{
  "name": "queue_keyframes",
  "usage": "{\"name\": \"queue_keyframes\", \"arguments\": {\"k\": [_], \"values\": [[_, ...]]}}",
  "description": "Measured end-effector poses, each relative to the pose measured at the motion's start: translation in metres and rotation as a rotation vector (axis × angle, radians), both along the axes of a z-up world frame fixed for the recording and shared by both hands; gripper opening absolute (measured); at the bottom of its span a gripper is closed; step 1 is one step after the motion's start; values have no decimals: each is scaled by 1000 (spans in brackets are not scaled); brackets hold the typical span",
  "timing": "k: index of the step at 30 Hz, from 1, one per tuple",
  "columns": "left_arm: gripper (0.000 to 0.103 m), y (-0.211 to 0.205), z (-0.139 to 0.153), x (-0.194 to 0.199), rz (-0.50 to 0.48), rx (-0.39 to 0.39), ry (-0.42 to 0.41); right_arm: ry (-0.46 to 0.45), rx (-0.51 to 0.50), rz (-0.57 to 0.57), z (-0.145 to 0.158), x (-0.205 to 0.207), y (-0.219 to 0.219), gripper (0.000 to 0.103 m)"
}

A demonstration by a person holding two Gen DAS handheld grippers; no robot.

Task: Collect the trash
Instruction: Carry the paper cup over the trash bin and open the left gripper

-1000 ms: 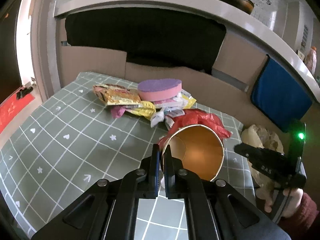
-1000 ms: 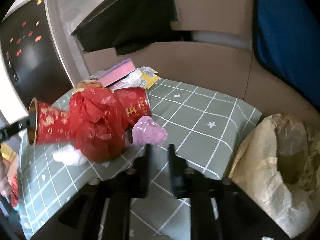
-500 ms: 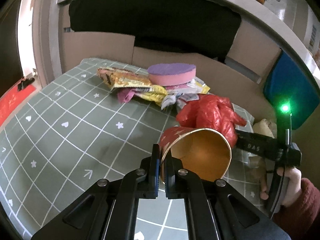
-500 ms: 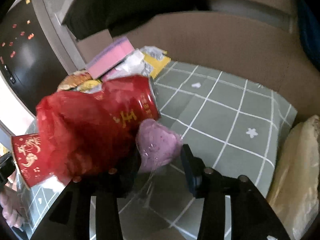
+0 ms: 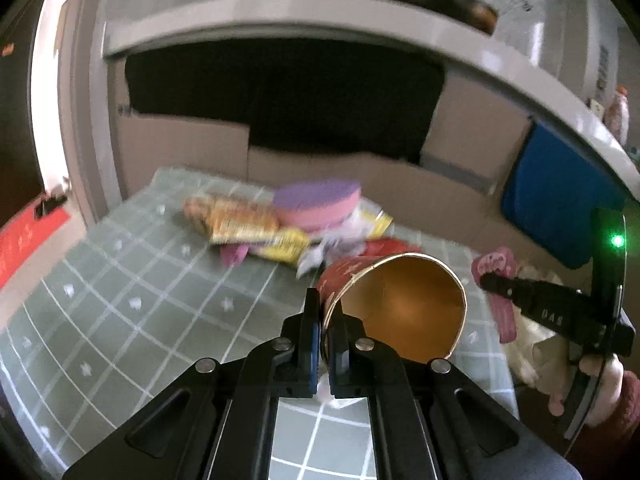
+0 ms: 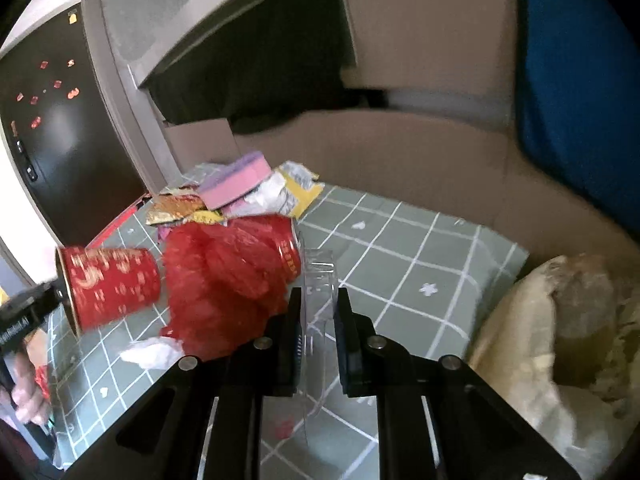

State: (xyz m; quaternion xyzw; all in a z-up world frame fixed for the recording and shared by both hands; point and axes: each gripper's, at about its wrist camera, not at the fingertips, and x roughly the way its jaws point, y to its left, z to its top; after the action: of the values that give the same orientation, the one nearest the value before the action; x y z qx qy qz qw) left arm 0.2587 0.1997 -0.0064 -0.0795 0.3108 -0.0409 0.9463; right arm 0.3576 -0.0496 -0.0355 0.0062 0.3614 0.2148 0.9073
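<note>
My left gripper (image 5: 326,312) is shut on the rim of a red paper cup (image 5: 400,308) with a gold inside, held on its side above the green checked tablecloth (image 5: 120,300). The right wrist view shows the same cup (image 6: 112,284) at the left. My right gripper (image 6: 318,300) is shut on a thin piece of clear and pink plastic (image 6: 320,276), lifted off the cloth. The left wrist view shows that plastic piece (image 5: 496,280) at the right gripper's tips. A crumpled red plastic bag (image 6: 224,276) and a red can (image 6: 286,252) lie just left of it.
A pink and purple sponge (image 6: 236,180) sits on a pile of snack wrappers (image 5: 236,220) at the table's far side. A white tissue (image 6: 152,354) lies near the red bag. An open beige trash bag (image 6: 560,320) stands off the table's right edge. Cardboard panels (image 5: 360,184) stand behind the table.
The right gripper's jaws spread around the pink plastic piece, then shut on it and lifted it. The left gripper kept hold of the cup and rose a little.
</note>
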Motion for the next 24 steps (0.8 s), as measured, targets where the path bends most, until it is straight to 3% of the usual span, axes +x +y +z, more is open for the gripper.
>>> {"name": "queue_keyframes", "arguments": {"k": [6, 12, 18, 24], "values": [[3, -33, 51, -15, -16, 23, -109, -96, 3, -44, 45, -24, -28, 13], [3, -103, 80, -19, -130, 30, -170, -178, 50, -153, 85, -51, -98, 13], [3, -183, 90, -1, -280, -16, -160, -219, 72, -305, 103, -73, -179, 14], [3, -246, 62, 34, -407, -36, -48, -181, 60, -367, 86, -75, -227, 14]]}}
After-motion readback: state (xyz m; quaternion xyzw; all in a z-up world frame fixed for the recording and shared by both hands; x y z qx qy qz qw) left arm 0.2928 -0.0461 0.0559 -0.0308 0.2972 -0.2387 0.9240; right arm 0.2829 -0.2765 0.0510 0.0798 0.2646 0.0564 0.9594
